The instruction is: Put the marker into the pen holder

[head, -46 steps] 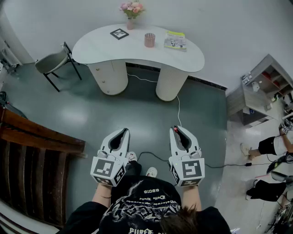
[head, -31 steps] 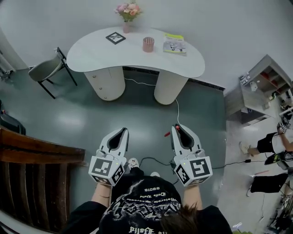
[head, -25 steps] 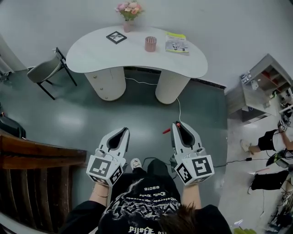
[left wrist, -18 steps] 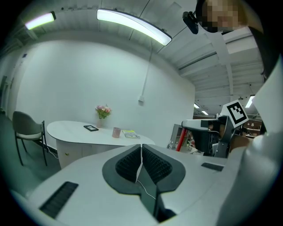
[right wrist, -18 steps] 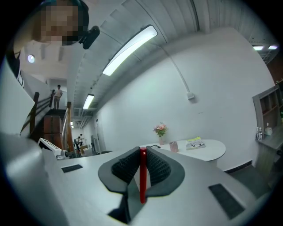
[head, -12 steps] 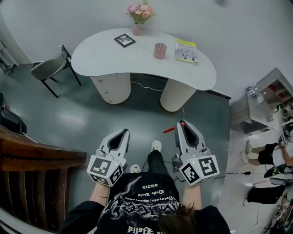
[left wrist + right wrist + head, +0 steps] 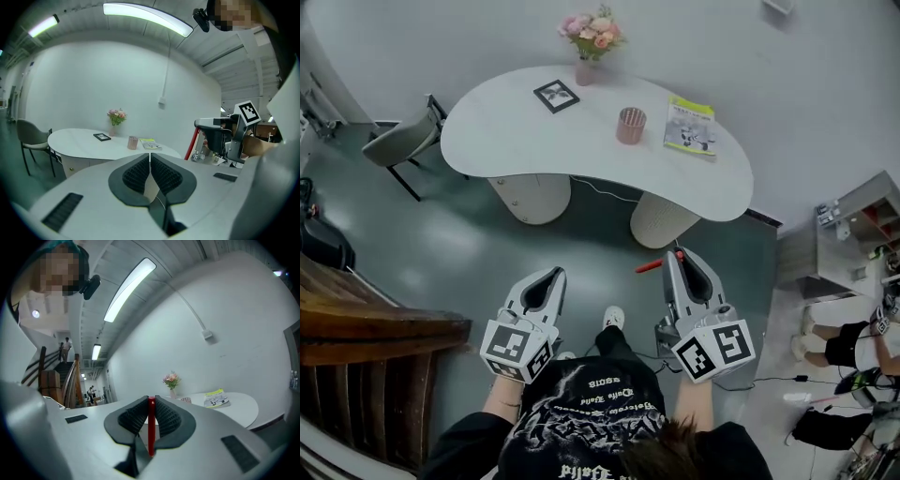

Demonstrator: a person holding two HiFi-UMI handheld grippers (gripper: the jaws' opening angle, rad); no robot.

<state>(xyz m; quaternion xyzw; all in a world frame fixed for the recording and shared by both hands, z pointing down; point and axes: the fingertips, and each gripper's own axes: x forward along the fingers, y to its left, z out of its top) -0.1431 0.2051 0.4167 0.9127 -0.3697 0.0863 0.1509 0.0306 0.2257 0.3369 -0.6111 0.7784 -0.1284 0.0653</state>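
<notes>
Carrying step: the right claw [image 7: 680, 255] pinches the red marker [image 7: 648, 266], well apart from the desk [image 7: 506, 141] (left claw [image 7: 549, 275] pressed together, empty). Next, it must reach above the pen holder [image 7: 630, 125], seemingly open-topped, and lower the marker in.

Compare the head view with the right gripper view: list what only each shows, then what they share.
Only the head view: the left gripper, the grey chair and the framed picture on the table.
Only the right gripper view: the ceiling light strip, and how the jaws of the right gripper press the red marker from both sides.
Both: the red marker, table, flower vase, pink pen holder and booklet.
</notes>
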